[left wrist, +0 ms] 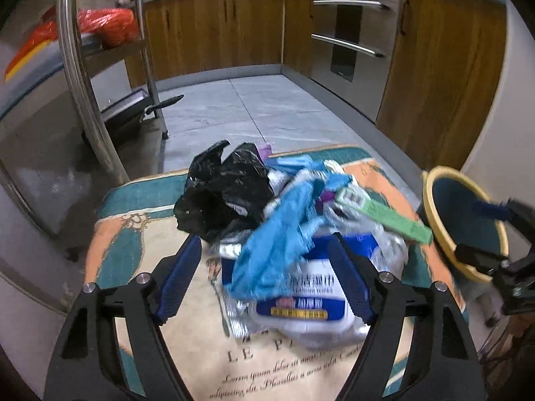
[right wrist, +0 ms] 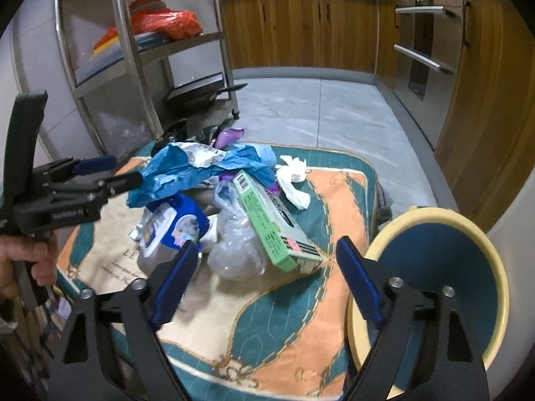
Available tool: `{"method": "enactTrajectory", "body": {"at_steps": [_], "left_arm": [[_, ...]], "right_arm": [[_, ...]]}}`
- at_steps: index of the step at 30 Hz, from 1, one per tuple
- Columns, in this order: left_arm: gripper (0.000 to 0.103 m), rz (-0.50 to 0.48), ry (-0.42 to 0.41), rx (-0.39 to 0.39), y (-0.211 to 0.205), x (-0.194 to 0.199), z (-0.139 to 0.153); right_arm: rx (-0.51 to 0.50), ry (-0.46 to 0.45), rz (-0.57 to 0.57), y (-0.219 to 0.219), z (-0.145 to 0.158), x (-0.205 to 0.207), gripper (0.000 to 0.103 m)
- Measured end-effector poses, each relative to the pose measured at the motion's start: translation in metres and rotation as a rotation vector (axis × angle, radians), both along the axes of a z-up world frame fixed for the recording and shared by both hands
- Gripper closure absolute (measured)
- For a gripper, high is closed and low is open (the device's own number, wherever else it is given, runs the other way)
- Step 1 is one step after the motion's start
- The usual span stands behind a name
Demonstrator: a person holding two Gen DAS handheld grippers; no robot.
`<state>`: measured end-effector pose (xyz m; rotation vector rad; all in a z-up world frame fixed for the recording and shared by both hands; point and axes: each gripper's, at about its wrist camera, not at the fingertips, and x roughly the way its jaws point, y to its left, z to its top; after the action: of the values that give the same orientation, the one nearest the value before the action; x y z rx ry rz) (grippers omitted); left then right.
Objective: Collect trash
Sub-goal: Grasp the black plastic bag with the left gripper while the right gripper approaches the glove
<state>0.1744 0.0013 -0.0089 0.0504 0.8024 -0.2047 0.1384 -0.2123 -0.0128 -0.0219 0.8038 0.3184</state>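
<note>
A patterned mat [right wrist: 284, 317] covers the low surface, and the trash heap sits on its far half, toward twelve o'clock. At three o'clock of the mat stands a yellow bin [right wrist: 434, 220] with a dark blue inside; I cannot tell what it holds. In the heap lie a black bag [left wrist: 220, 193], a blue bag [right wrist: 187, 173], a wipes packet [left wrist: 301, 300], a green box [right wrist: 267, 220] and a white tissue [right wrist: 294, 177]. The left gripper [left wrist: 267, 284] stands released, its fingers straddling the wipes packet without pressing. The right gripper [right wrist: 264, 284] is released too, before the green box.
</note>
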Motion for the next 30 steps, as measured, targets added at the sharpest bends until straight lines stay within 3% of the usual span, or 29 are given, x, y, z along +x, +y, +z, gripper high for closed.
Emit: {"method": "enactTrajectory", "body": {"at_steps": [6, 12, 17, 21, 30], "left_arm": [[0.027, 0.049, -0.004, -0.121, 0.026, 0.027, 0.011], [0.027, 0.096, 0.014, -0.145, 0.048, 0.067, 0.014], [0.026, 0.088, 0.121, -0.208, 0.057, 0.101, -0.01], [0.026, 0.07, 0.229, -0.315, 0.059, 0.122, -0.033], [0.03, 0.013, 0.303, -0.304, 0.047, 0.134, -0.056]], "right_arm": [[0.009, 0.014, 0.014, 0.006, -0.006, 0.023, 0.02], [0.024, 0.016, 0.032, 0.015, -0.006, 0.046, 0.02], [0.023, 0.038, 0.036, 0.02, -0.014, 0.057, 0.02], [-0.005, 0.055, 0.041, 0.022, -0.022, 0.059, 0.02], [-0.051, 0.097, 0.049, 0.022, -0.038, 0.06, 0.024]]}}
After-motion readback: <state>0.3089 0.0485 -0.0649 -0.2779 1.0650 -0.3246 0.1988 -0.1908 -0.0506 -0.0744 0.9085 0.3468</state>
